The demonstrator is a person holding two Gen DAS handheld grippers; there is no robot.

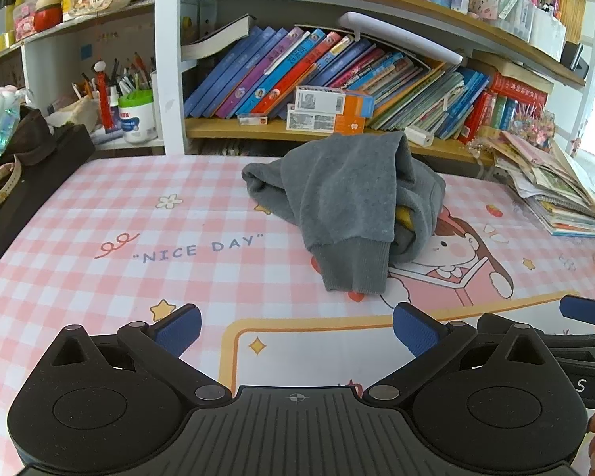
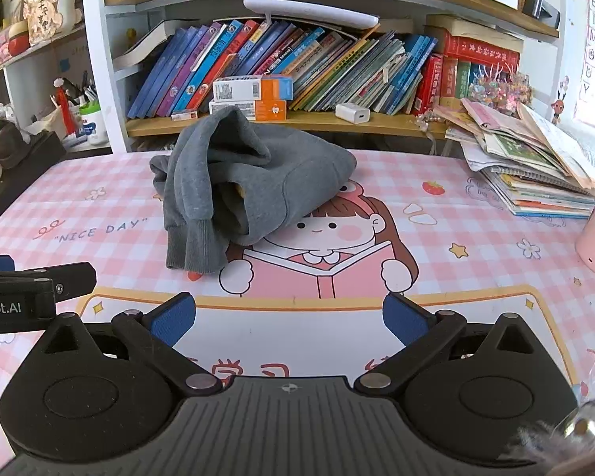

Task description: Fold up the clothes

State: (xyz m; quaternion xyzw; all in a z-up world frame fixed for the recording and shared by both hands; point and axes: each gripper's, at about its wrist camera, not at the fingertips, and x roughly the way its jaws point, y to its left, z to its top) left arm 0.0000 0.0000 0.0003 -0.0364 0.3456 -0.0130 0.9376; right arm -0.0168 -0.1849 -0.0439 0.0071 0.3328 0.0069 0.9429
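Grey sweatshirt (image 1: 349,202) crumpled on mat (image 1: 99,206)

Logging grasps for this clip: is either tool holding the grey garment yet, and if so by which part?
Nothing is held. The left tool and right tool both stand open over the mat, short of the crumpled grey garment, whose ribbed cuff lies nearest.

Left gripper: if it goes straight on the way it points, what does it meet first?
Probably the bare mat; the open left gripper tilts down. The grey garment lies slightly right of its line.
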